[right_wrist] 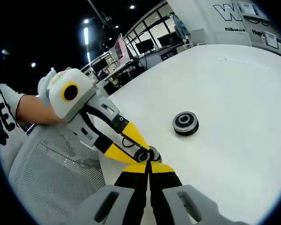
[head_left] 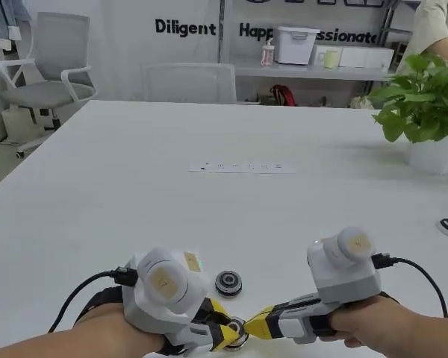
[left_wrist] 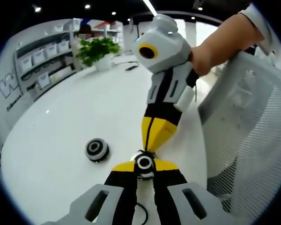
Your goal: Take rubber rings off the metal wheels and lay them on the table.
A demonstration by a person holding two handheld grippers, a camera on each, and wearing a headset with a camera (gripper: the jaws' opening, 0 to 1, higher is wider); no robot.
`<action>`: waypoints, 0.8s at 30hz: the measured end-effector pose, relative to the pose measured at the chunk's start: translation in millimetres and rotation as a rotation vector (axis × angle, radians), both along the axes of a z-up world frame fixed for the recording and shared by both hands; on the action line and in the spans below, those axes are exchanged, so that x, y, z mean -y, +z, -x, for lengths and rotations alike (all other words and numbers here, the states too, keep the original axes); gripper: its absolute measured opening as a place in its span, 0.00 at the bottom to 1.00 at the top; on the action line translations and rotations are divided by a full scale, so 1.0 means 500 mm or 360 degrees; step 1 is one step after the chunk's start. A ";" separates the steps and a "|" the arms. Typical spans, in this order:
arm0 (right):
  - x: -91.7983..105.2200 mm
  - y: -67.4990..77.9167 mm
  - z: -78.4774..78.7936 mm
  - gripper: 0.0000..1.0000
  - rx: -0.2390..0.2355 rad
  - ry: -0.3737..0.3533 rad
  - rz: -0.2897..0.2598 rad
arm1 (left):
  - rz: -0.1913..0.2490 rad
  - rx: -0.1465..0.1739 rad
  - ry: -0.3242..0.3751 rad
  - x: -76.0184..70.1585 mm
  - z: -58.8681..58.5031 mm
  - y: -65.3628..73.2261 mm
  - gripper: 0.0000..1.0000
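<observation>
Held wheel (left_wrist: 144, 162) sits low over the near edge of the table (head_left: 209, 134), flat face up toward the left gripper's camera, so I judge its axle as roughly upright. It's a disc, with no long axis to speak of.

Left tongs (head_left: 225, 335) are clamped across its diameter. Right tongs (right_wrist: 150, 168) come in edge-on from the opposite side, nose to nose with the left. Their jaws are together and the tips touch the rim. Can't tell if any rubber is caught between them.

My read: the peel has to go along the axle, up off the face, and the right tongs are the ones placed to do it.

Second wheel (head_left: 228, 283) lies flat on the table just beyond the tips, axle upright, with its black rubber ring (right_wrist: 176, 127) on. Both tongs are near it.
</observation>
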State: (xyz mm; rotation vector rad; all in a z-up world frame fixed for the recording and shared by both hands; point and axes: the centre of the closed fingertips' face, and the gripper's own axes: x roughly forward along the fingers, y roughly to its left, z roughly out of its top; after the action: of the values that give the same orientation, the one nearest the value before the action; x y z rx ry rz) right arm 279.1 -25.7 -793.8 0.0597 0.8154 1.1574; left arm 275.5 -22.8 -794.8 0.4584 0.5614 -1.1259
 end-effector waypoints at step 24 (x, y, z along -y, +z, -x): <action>-0.010 0.016 0.004 0.00 0.0024 0.0024 -0.0098 | 0.0061 -0.0029 0.0024 0.001 -0.001 0.000 0.12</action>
State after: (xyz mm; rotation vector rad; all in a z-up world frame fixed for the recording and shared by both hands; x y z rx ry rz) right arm 277.2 -20.8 -785.7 0.0959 0.7684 1.1956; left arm 276.0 -23.3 -794.8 0.4109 0.5574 -1.1257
